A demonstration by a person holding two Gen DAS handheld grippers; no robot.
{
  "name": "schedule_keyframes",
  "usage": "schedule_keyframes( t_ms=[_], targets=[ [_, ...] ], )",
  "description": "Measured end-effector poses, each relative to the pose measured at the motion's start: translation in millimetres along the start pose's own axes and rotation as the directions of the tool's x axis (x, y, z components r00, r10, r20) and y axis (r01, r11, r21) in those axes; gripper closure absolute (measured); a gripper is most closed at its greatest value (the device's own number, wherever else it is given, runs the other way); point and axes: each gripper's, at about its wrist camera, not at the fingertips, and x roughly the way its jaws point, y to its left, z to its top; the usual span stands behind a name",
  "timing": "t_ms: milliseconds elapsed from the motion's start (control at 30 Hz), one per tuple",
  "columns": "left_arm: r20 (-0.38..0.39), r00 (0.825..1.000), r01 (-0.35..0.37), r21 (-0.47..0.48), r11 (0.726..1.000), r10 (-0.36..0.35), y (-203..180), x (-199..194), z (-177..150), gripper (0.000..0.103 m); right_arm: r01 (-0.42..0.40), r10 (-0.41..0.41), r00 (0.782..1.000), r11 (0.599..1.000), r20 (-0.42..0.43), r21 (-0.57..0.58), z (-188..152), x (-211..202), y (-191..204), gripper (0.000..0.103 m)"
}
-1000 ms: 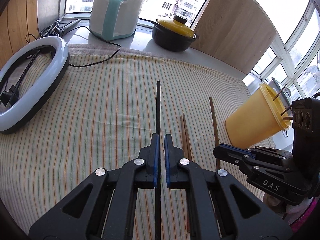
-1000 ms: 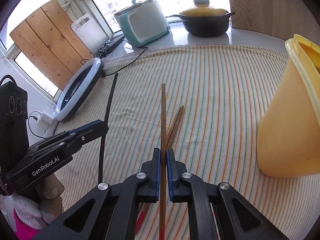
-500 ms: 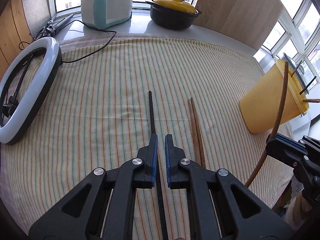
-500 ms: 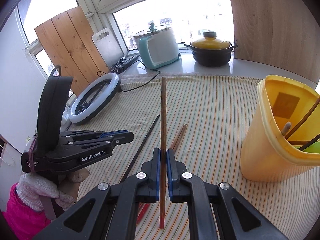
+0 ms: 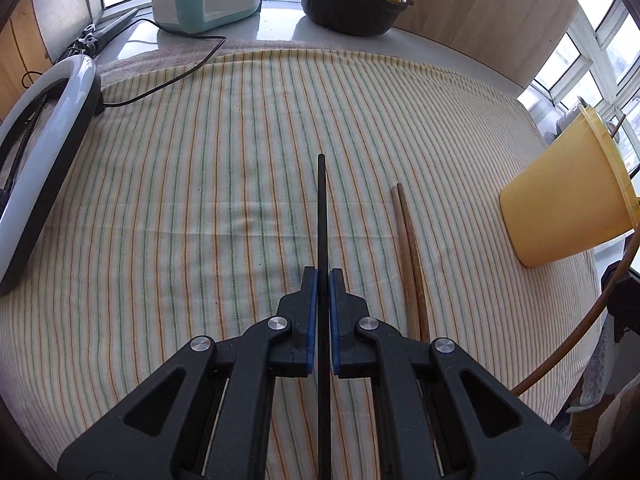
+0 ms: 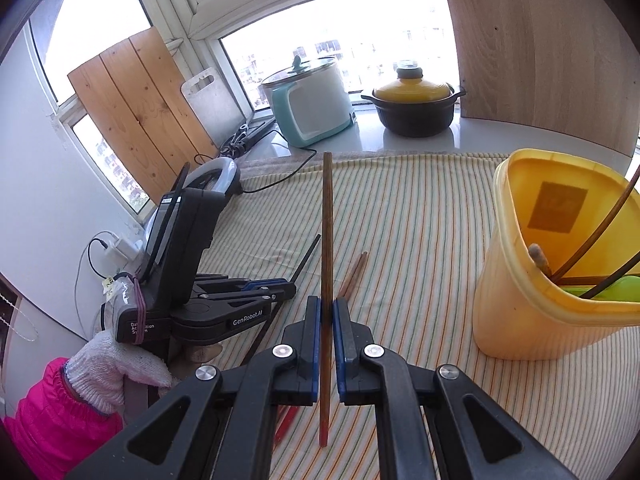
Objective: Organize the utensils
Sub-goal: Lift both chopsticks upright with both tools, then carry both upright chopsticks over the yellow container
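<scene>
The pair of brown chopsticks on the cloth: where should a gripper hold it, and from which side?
Probably near the middle of the pair of brown chopsticks, from above, fingers straddling both sticks: they lie flat and touching on the striped cloth, with free cloth either side.

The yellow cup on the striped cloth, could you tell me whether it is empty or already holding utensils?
Not empty. The yellow cup stands upright, and the right wrist view shows several sticks and something green inside it.
</scene>
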Motion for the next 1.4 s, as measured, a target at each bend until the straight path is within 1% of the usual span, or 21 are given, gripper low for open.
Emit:
schedule_keyframes(
  t_ms=[100, 200, 333, 567, 700, 833, 1033, 1200, 1400],
  targets=[
    [0.077, 0.997, 0.033, -0.011, 0.999, -0.032, -1.6, -27.8, -0.1, 0.100, 0.002, -0.002, 1.000, 1.000, 0.024, -0.014, 2.4, -10.0, 0.0, 0.099],
    [0.152, 0.987, 0.052, -0.006, 0.999, -0.051, -4.6, -56.5, -2.3, 0.100, 0.002, -0.001, 0.999, 1.000, 0.047, -0.026, 3.4, -19.3, 1.0, 0.099],
    [0.241, 0.968, 0.066, 0.007, 0.998, -0.066, -10.4, -90.4, -0.6, 0.100, -0.008, 0.010, 0.997, 1.000, 0.078, -0.028, 2.9, -31.6, 1.7, 0.099],
    [0.347, 0.931, 0.101, 0.040, 0.994, -0.109, -24.3, -136.3, -0.8, 0.100, -0.005, 0.009, 0.990, 1.000, 0.140, -0.030, 8.9, -55.6, 0.7, 0.099],
    [0.391, 0.911, 0.117, 0.066, 0.991, -0.134, -35.8, -158.6, 2.0, 0.100, -0.017, 0.020, 0.985, 1.000, 0.171, -0.021, 13.8, -68.8, -1.8, 0.099],
    [0.434, 0.891, 0.101, 0.101, 0.990, -0.135, -50.5, -174.9, 6.3, 0.100, -0.028, 0.030, 0.978, 1.000, 0.205, -0.013, 19.3, -84.4, -4.7, 0.099],
    [0.470, 0.866, 0.122, 0.135, 0.983, -0.172, -66.8, -192.3, 14.8, 0.100, -0.029, 0.032, 0.965, 0.999, 0.261, -0.014, 26.0, -110.3, -10.0, 0.099],
    [0.489, 0.849, 0.136, 0.165, 0.977, -0.201, -83.7, -203.4, 23.4, 0.100, -0.014, 0.014, 0.952, 1.000, 0.305, -0.001, 31.4, -134.4, -22.4, 0.099],
    [0.517, 0.823, 0.159, 0.188, 0.969, -0.235, -98.4, -214.7, 35.0, 0.100, 0.025, -0.031, 0.936, 0.999, 0.350, 0.022, 36.1, -160.7, -41.3, 0.099]
  ],
)
